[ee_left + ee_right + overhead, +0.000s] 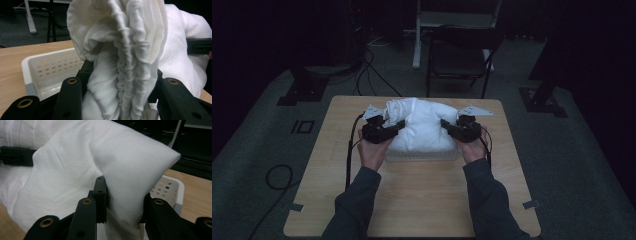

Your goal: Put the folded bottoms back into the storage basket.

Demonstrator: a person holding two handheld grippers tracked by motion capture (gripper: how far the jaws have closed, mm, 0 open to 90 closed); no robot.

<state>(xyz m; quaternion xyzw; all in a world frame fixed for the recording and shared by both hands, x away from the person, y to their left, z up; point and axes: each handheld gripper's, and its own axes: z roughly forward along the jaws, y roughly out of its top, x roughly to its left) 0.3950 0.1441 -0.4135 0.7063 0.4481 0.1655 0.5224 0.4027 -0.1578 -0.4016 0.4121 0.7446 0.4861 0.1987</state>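
White pillow bulging out of white perforated basket at centre of wooden table. Left gripper pinching bunched fabric at one end, right gripper pinching opposite corner.

High view looks down from above; both gripper views sit close, sharing the white pillow.

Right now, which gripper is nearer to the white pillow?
Neither: both hold it. The left gripper is shut on the bunched end of the white pillow, the right gripper on the opposite corner, above the white basket.
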